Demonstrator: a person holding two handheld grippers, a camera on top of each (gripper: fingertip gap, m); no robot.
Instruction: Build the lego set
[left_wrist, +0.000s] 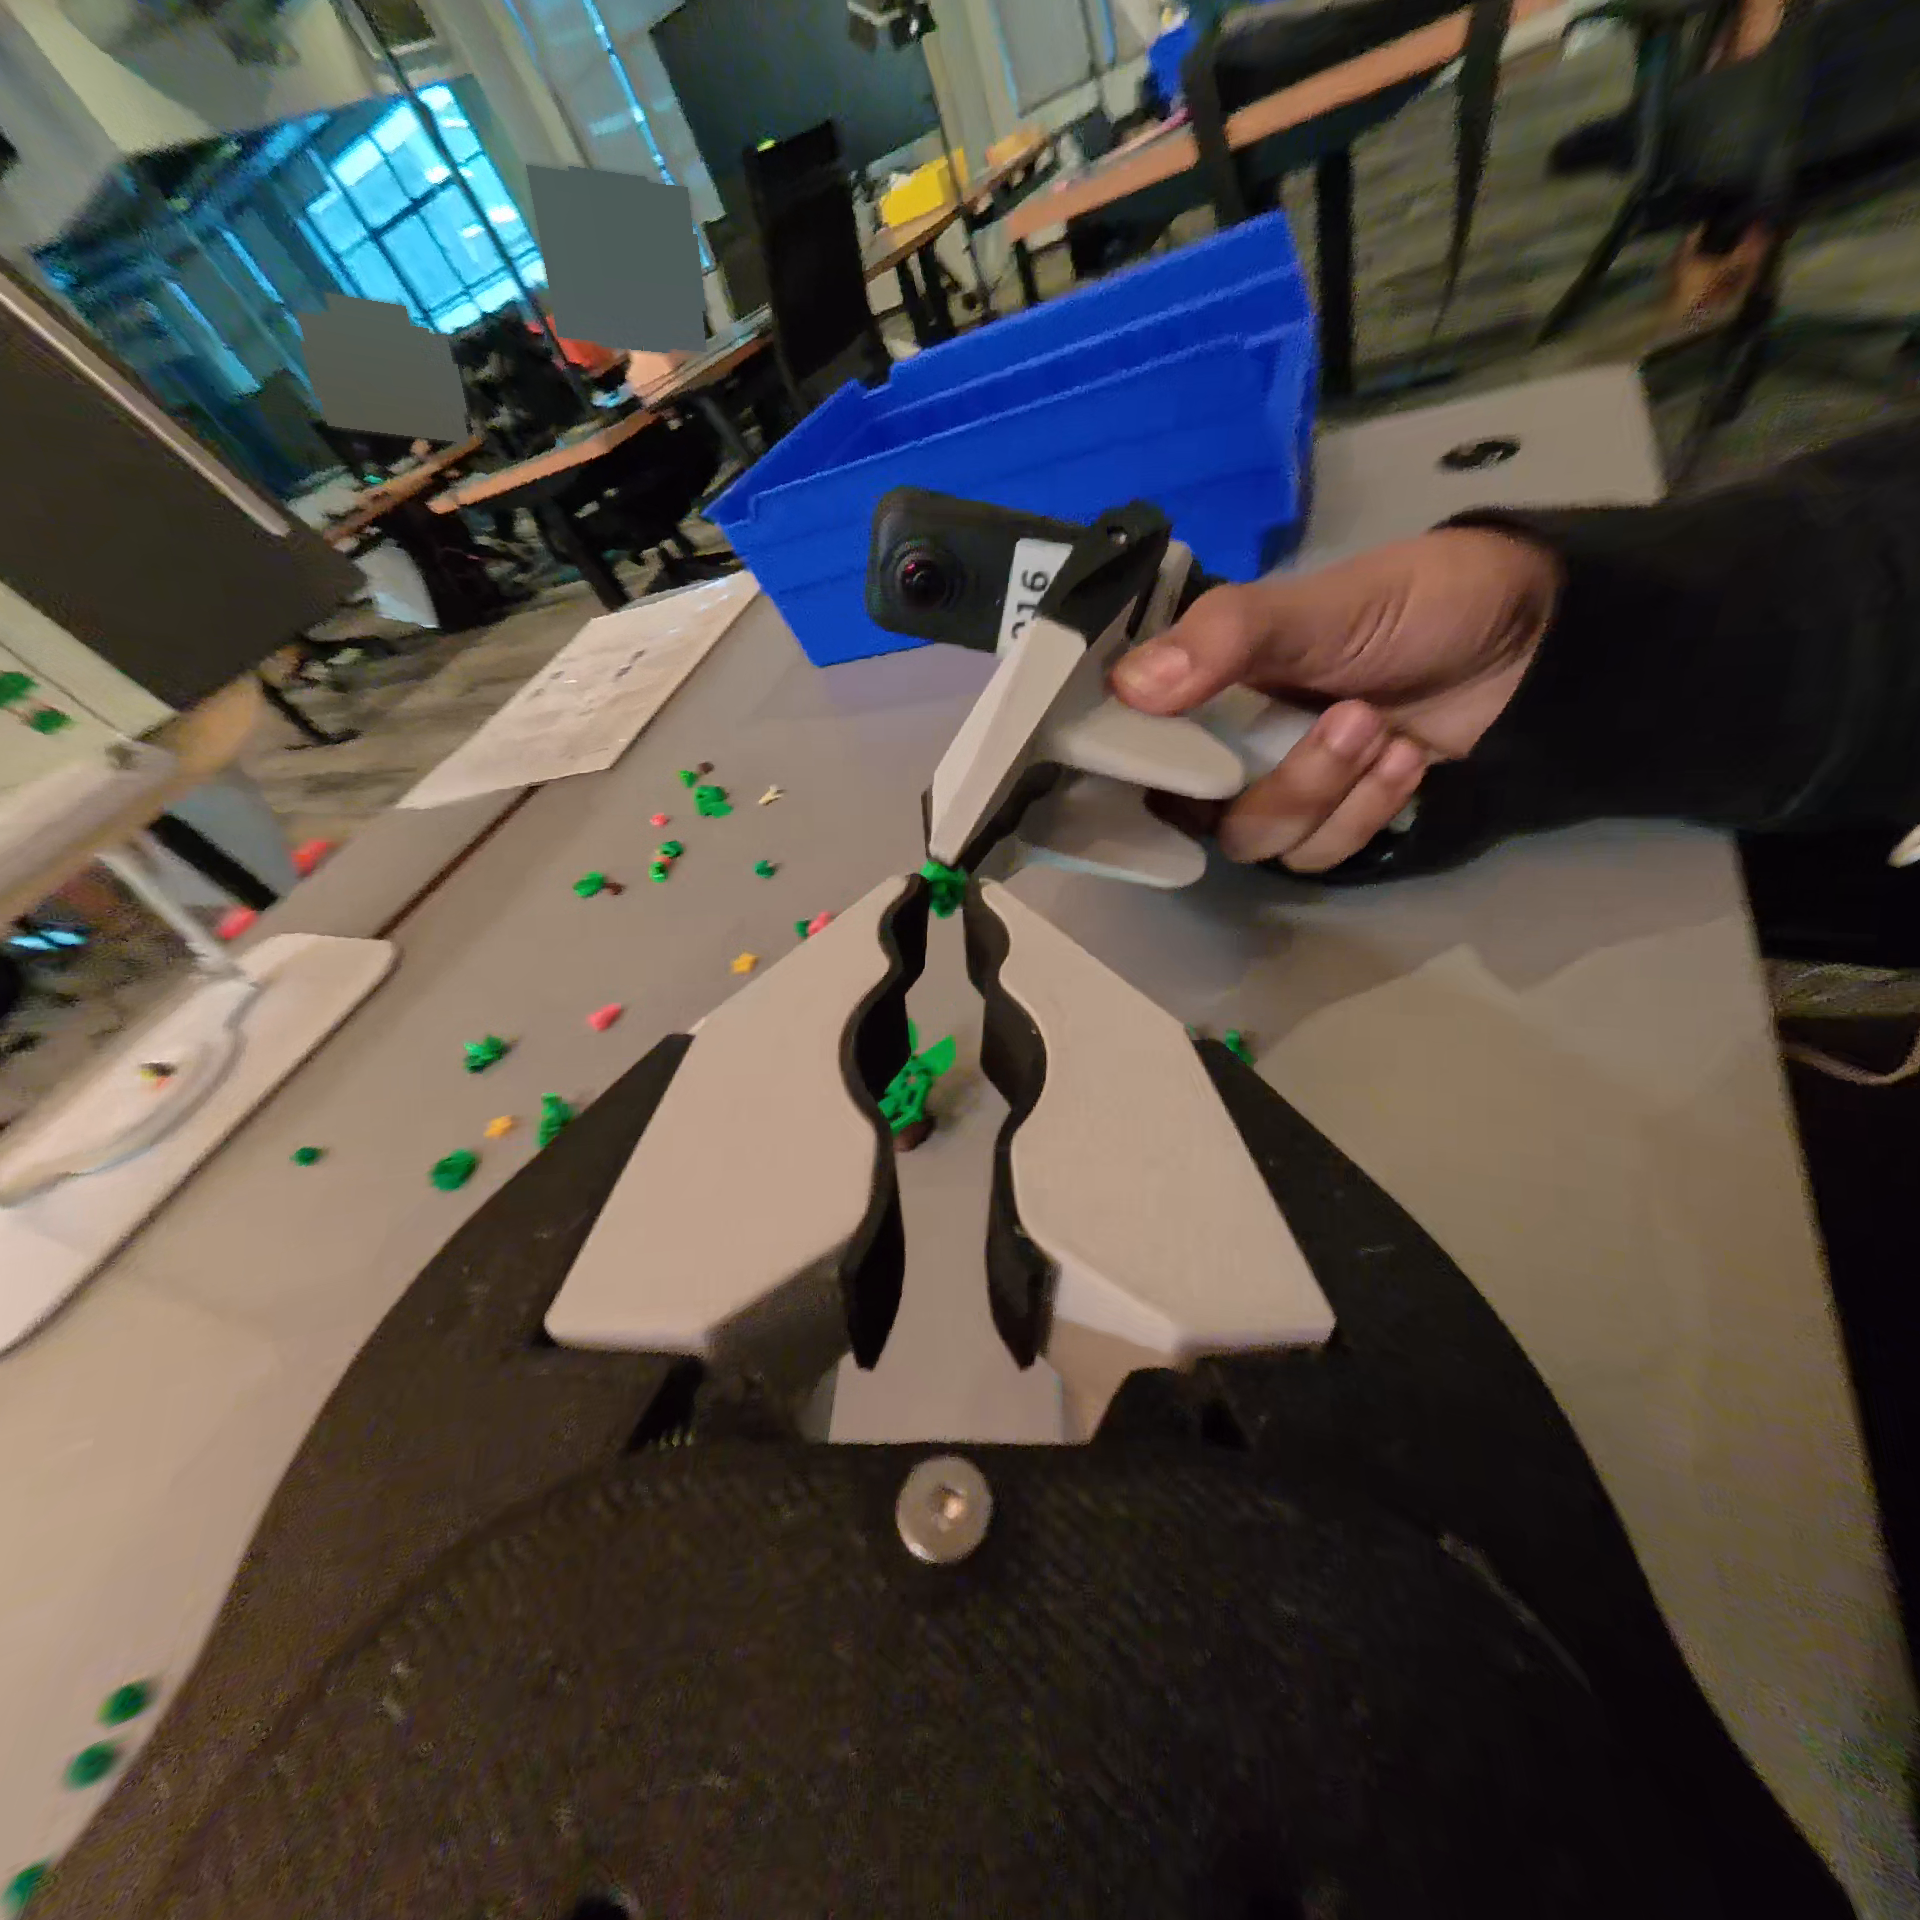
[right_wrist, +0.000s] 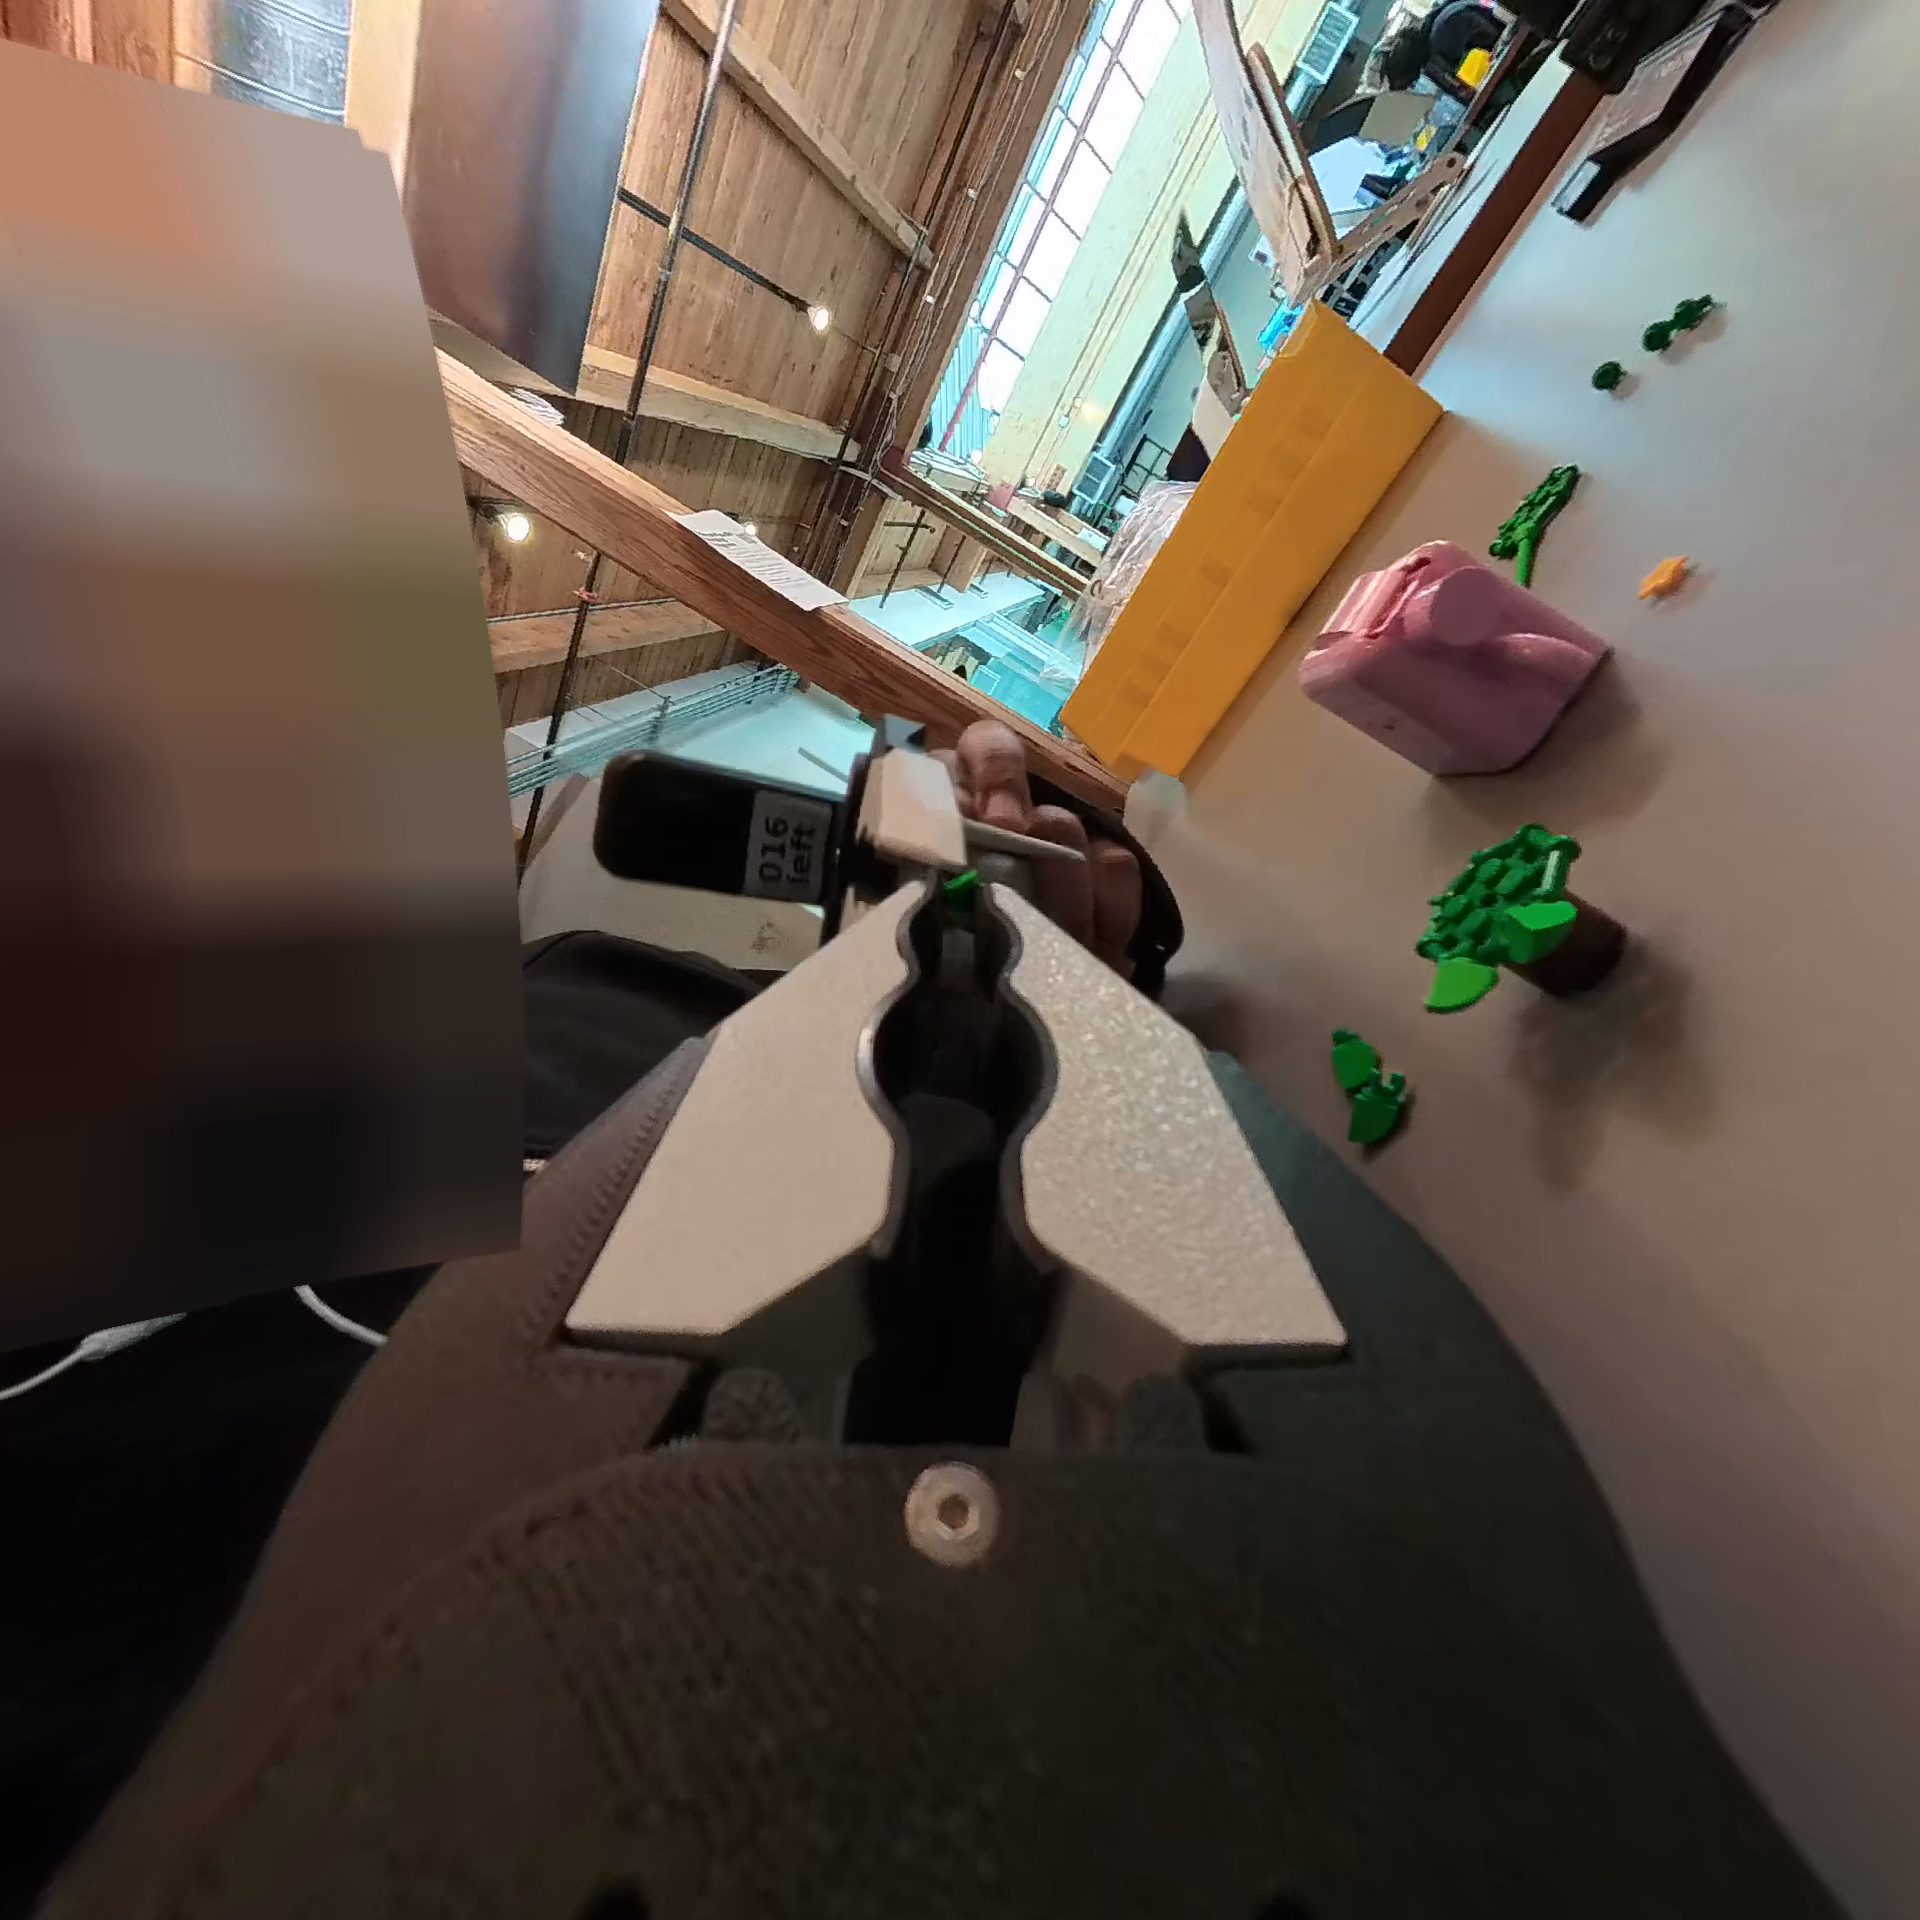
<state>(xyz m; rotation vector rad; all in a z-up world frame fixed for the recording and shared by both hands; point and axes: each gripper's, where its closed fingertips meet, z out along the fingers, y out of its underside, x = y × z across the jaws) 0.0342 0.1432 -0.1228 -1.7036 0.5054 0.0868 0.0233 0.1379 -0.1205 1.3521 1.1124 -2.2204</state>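
Two grippers meet tip to tip on one small green lego piece (left_wrist: 943, 885), held above the grey table (left_wrist: 1455, 1195).

In the left wrist view the left gripper (left_wrist: 943, 902) has its fingers nearly closed, pinching the piece at their tips, and the right gripper (left_wrist: 951, 847), held by a hand (left_wrist: 1340, 707), pinches the same piece from beyond them. Only this view shows, under the finger gap, a small green lego plant (left_wrist: 914, 1091) on the table, loose green, pink and yellow pieces left of the fingers, and a blue bin (left_wrist: 1039, 436) behind. The right wrist view shows the piece (right_wrist: 958, 886) between the right gripper's (right_wrist: 961, 902) tips, and only here a pink block (right_wrist: 1444, 655) and a yellow bin (right_wrist: 1247, 540) right of the fingers.
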